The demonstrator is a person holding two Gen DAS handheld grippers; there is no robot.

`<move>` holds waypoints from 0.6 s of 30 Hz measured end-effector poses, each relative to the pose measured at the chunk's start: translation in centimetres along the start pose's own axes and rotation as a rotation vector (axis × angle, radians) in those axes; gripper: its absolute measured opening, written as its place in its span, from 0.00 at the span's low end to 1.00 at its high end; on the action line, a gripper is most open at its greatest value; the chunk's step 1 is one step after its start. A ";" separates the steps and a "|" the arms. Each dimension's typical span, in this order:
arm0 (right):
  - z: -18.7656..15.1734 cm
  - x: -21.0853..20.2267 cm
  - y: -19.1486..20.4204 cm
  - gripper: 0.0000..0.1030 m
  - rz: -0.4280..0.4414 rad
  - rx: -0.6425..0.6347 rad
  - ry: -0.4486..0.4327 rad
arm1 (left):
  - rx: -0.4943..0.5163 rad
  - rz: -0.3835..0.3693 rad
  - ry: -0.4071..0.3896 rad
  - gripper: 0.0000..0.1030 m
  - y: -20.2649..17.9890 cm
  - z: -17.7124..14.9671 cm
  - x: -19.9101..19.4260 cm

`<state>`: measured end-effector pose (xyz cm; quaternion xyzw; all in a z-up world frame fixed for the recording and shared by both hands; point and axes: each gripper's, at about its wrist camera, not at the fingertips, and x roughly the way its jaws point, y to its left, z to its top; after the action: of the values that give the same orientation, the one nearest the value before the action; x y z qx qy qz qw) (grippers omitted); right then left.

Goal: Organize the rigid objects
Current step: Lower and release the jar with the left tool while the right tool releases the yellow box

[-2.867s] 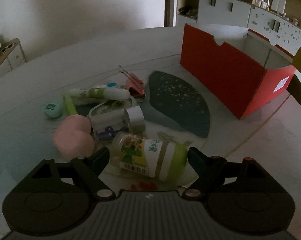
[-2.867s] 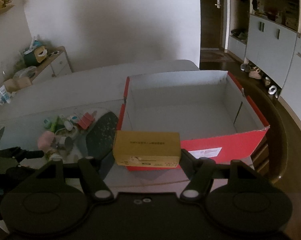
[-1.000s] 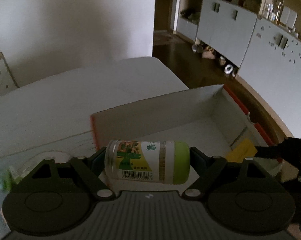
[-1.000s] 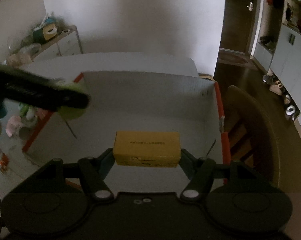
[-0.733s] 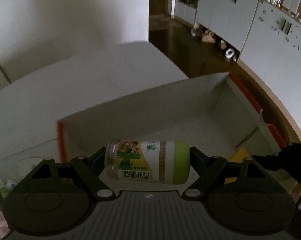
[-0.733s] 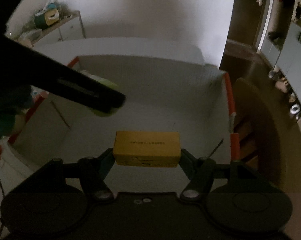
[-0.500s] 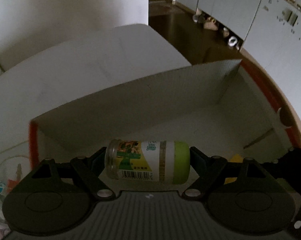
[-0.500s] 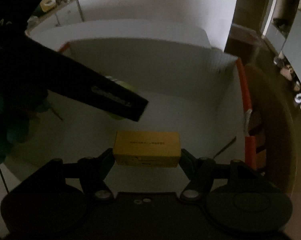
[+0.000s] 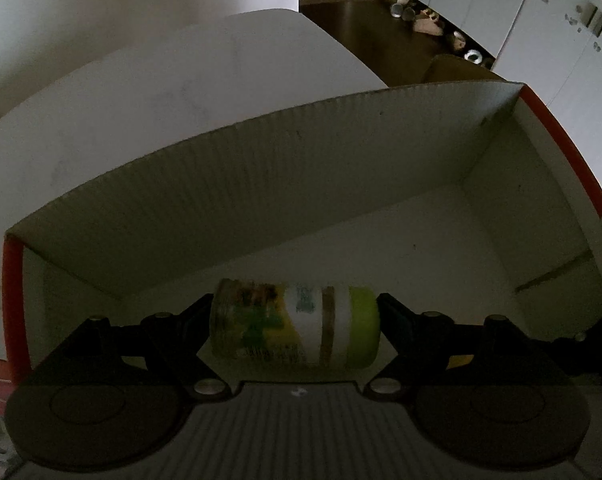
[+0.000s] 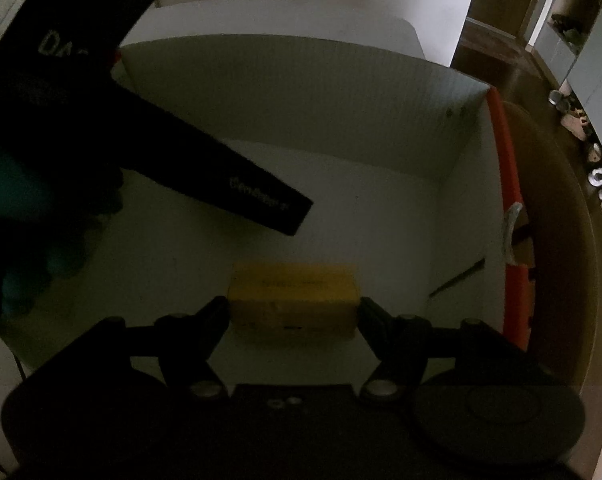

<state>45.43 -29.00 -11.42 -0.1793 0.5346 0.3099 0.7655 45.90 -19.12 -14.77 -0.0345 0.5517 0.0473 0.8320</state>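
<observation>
Dim, underexposed fisheye views with bent edges; the foreground looks perhaps motion-blurred.

White letters "DA", rest cut off, on left gripper (image 10: 237,196) body above yellow box (image 10: 293,300); other print unreadable.

One red cardboard box (image 9: 341,184), one green-capped jar (image 9: 295,330), one yellow carton (image 10: 293,300), two hand-held grippers: left hand-held gripper (image 9: 295,320), right hand-held gripper (image 10: 293,312)

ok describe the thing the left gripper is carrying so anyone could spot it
Look inside the big red cardboard box with white inner walls. The left gripper holds a small clear jar sideways, unlike the plain yellow box nearby: lime-green lid, yellow-green label.
</observation>
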 end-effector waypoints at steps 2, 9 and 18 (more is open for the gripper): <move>0.2 0.0 -0.1 0.67 0.004 0.011 -0.003 | -0.005 -0.001 0.001 0.83 0.0 0.0 0.0; -0.3 -0.5 0.0 0.71 0.011 0.011 -0.031 | -0.028 -0.001 -0.021 0.83 0.1 0.2 -0.5; -2.1 -1.8 0.1 0.75 0.028 0.034 -0.088 | -0.034 0.007 -0.092 0.83 0.2 -0.2 -3.7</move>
<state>43.42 -30.72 -10.51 -0.1448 0.5081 0.3191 0.7868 44.22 -19.10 -11.43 -0.0443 0.5123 0.0611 0.8555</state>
